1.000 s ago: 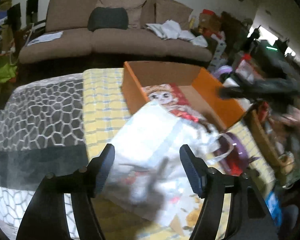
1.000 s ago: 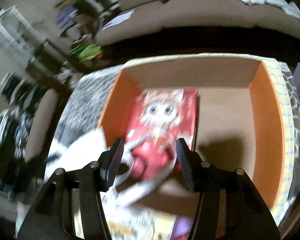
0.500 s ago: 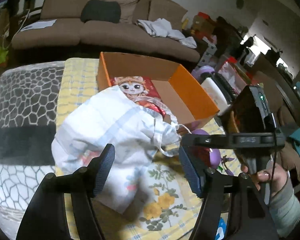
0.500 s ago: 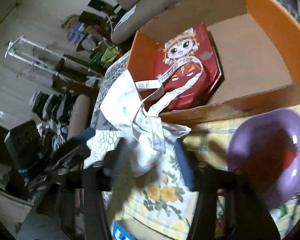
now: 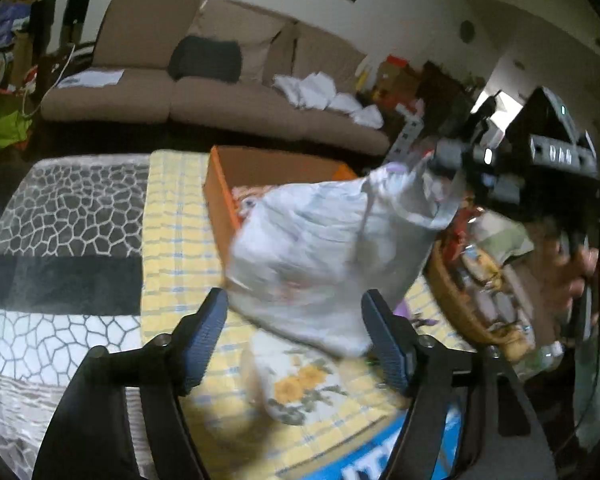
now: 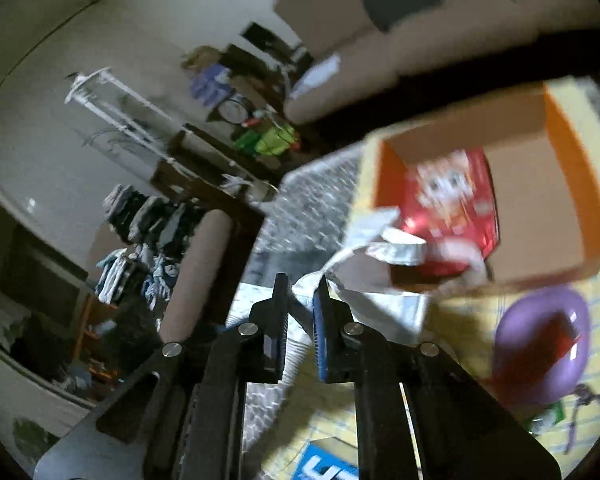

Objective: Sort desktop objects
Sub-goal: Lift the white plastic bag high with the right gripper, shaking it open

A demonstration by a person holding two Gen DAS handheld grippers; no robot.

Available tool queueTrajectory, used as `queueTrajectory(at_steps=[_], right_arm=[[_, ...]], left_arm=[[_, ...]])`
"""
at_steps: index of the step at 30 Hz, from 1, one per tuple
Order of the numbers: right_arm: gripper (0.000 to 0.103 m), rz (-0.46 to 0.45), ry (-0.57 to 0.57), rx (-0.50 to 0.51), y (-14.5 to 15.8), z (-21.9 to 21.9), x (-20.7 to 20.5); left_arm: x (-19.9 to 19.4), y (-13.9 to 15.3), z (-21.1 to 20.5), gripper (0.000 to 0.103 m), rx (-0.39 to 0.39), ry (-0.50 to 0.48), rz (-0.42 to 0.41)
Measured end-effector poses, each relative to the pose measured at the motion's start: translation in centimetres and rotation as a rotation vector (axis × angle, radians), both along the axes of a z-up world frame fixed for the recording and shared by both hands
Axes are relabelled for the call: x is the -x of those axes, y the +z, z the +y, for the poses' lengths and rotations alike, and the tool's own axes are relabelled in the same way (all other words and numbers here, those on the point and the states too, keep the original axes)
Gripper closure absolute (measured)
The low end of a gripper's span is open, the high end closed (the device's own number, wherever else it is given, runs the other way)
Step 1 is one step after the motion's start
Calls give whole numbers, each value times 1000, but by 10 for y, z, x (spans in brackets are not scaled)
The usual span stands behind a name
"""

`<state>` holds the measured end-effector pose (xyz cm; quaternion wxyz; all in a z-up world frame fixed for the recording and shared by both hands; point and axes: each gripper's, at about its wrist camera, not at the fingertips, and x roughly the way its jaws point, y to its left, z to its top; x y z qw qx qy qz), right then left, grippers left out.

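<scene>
A white cloth bag (image 5: 324, 248) hangs in the air over the yellow checked tablecloth (image 5: 172, 232), lifted by my right gripper (image 5: 456, 172), which shows at the right of the left wrist view. In the right wrist view my right gripper (image 6: 300, 300) is shut on the bag's fabric (image 6: 380, 300). My left gripper (image 5: 296, 336) is open and empty, below and in front of the hanging bag. An orange cardboard box (image 6: 580, 184) behind the bag holds a red cartoon-printed package (image 6: 456, 196).
A purple bowl (image 6: 540, 344) with something red in it sits right of the box. A wicker basket (image 5: 460, 296) of items stands at the right. A blue-labelled item (image 6: 328, 468) lies at the near table edge. A brown sofa (image 5: 204, 92) stands behind the table.
My right gripper has closed on the white bag and lifted it off the table. The left gripper has stayed open and drawn back a little.
</scene>
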<state>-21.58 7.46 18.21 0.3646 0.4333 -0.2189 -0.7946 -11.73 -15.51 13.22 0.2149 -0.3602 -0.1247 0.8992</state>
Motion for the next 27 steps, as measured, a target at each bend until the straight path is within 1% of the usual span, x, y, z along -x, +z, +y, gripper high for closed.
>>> queueTrajectory(at_steps=[4, 5, 8, 11, 13, 14, 15, 16, 17, 19, 21, 23, 25, 26, 27], right_arm=[[92, 84, 20, -24, 74, 5, -36], [92, 113, 24, -37, 97, 7, -50], [92, 184, 36, -52, 153, 12, -90], [92, 243, 45, -50, 197, 19, -135], [92, 269, 49, -54, 217, 22, -164], [92, 276, 49, -53, 225, 24, -177], [92, 281, 52, -53, 229, 25, -188], [92, 287, 56, -57, 233, 25, -199], [92, 294, 51, -68, 236, 25, -210], [92, 295, 52, -75, 239, 26, -226], [92, 289, 48, -82, 240, 29, -239], [92, 274, 41, -93, 238, 31, -247], [92, 265, 25, -96, 235, 35, -252], [92, 259, 27, -93, 232, 37, -256], [92, 256, 27, -96, 231, 38, -258]], left_arm=[[-32, 26, 13, 22, -61, -32, 66], [-39, 30, 15, 22, -78, -40, 78], [-64, 40, 28, 22, -171, -84, 106], [-94, 56, 43, 21, -232, -129, 162], [-119, 66, 52, 20, -292, -164, 203], [-135, 73, 57, 18, -337, -195, 229], [-152, 80, 62, 12, -363, -214, 259], [-166, 87, 66, 9, -364, -215, 286], [-183, 95, 72, 9, -354, -209, 317], [-204, 110, 83, 8, -327, -202, 351], [-213, 122, 94, 8, -272, -195, 345], [-218, 132, 105, 8, -209, -186, 322], [-221, 137, 112, 9, -192, -197, 301], [-222, 138, 116, 11, -190, -207, 295], [-221, 137, 119, 32, -189, -215, 280]])
